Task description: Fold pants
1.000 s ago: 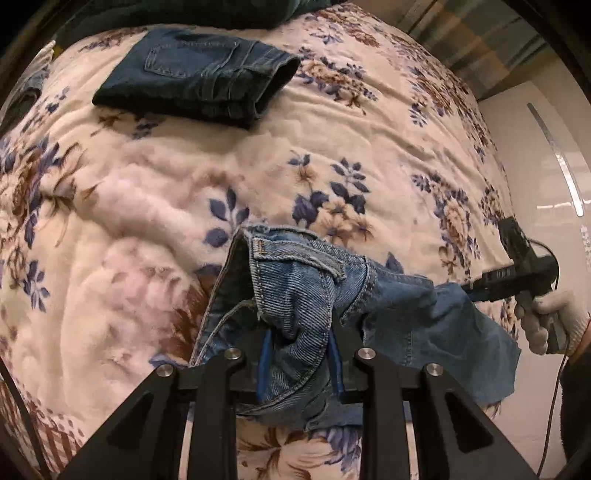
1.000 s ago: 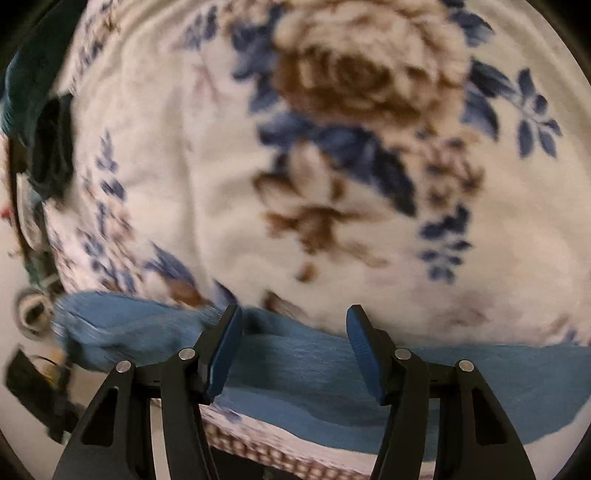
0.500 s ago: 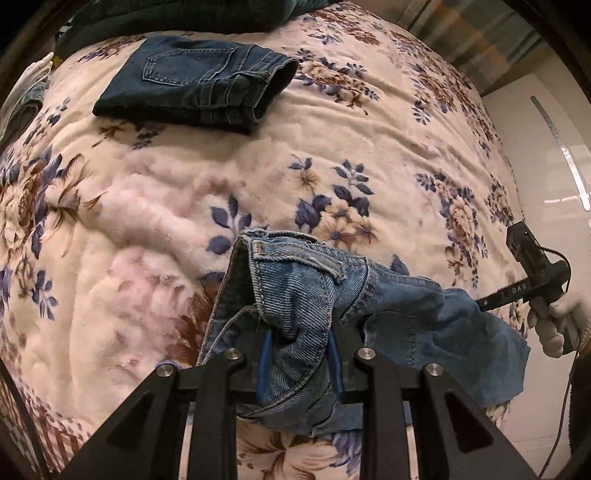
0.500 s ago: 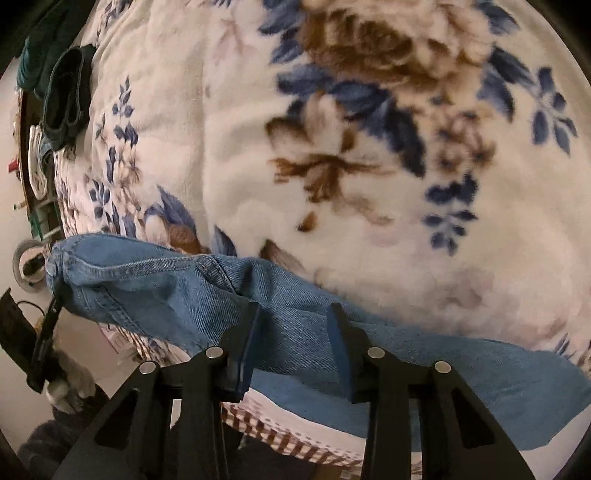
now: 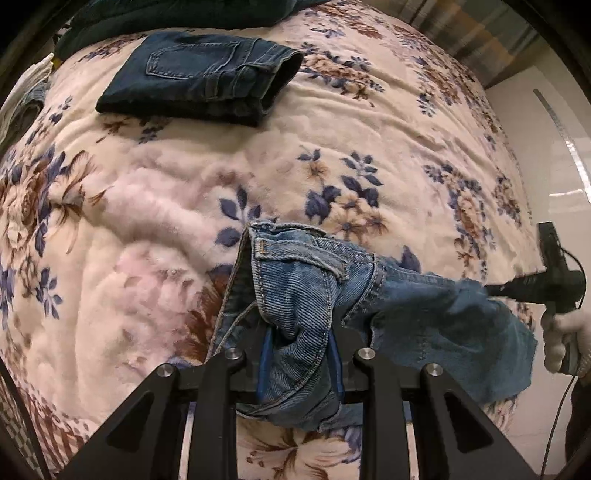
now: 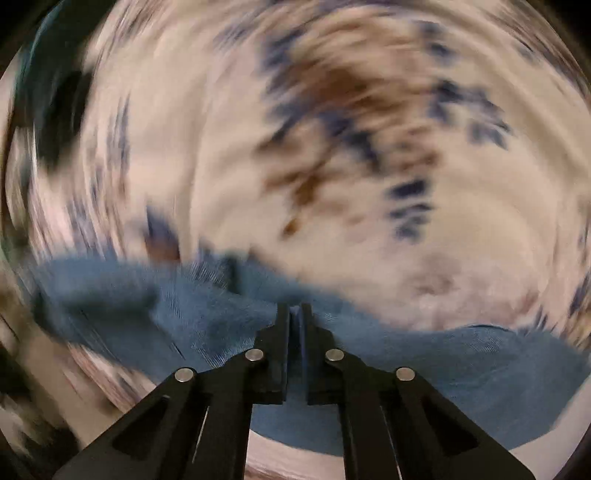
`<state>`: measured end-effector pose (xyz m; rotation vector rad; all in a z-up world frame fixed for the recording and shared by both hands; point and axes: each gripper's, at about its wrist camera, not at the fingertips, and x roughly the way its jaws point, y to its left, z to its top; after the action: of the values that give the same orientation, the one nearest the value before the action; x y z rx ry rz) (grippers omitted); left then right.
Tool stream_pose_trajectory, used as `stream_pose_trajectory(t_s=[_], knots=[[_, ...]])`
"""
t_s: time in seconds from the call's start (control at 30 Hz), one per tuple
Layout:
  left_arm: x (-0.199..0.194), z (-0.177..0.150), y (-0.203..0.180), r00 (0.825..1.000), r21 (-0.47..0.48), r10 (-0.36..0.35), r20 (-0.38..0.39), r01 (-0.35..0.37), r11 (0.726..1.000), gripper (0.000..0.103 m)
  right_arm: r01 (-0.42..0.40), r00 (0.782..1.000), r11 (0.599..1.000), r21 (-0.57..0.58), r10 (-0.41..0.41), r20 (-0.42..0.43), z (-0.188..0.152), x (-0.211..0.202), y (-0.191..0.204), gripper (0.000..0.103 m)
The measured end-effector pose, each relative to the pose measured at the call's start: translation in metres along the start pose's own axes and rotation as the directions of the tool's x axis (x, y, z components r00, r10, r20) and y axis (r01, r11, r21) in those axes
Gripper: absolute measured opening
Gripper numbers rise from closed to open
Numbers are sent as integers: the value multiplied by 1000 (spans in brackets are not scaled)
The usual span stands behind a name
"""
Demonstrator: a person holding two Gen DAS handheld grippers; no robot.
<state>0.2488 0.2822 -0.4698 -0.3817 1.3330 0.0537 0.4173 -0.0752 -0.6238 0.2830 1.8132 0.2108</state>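
Observation:
A pair of light blue jeans (image 5: 424,317) lies bunched on the floral blanket (image 5: 155,206) near its front edge. My left gripper (image 5: 297,354) is shut on the waistband end of the jeans, which bulges up between its fingers. My right gripper (image 6: 294,314) is shut on the leg fabric of the same jeans (image 6: 207,317); that view is blurred by motion. In the left wrist view the right gripper (image 5: 491,290) shows at the right with a gloved hand, pinching the leg end of the jeans.
A folded pair of dark blue jeans (image 5: 203,77) lies at the far side of the blanket. Dark green cloth (image 5: 177,11) lies behind it. More clothes (image 5: 26,92) sit at the far left. A white panel (image 5: 554,155) stands right of the bed.
My right gripper has closed from open onto the jeans' leg fabric and is now moving fast. My left gripper has kept its hold on the waistband.

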Motion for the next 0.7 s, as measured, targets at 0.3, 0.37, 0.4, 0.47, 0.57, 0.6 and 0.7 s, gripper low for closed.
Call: stream_pose_trajectory(t_s=[0.3, 0.37, 0.4, 0.47, 0.57, 0.6, 0.7], knots=[[21, 13, 12, 1000, -40, -7, -20, 6, 999, 22, -94, 994, 993, -73, 89, -60, 6, -10, -3, 58], [22, 13, 12, 1000, -37, -7, -24, 6, 999, 23, -143, 990, 985, -101, 140, -32, -1, -19, 10, 67], [22, 13, 13, 1000, -34, -5, -26, 4, 999, 23, -169, 985, 978, -120, 164, -51, -3, -18, 21, 67], [23, 13, 13, 1000, -29, -3, -31, 2, 1000, 23, -207, 977, 960, -191, 194, -84, -5, -14, 45, 67], [26, 17, 15, 999, -22, -8, -43, 8, 1000, 23, -18, 999, 908, -419, -1, -44, -22, 0, 86, 16], [28, 19, 17, 999, -22, -15, -48, 14, 1000, 23, 18, 997, 915, -402, -44, -56, -17, 11, 84, 6], [43, 28, 18, 998, 0, -14, -62, 14, 1000, 24, 16, 1000, 973, -230, -20, -15, 7, 20, 61, 5]])
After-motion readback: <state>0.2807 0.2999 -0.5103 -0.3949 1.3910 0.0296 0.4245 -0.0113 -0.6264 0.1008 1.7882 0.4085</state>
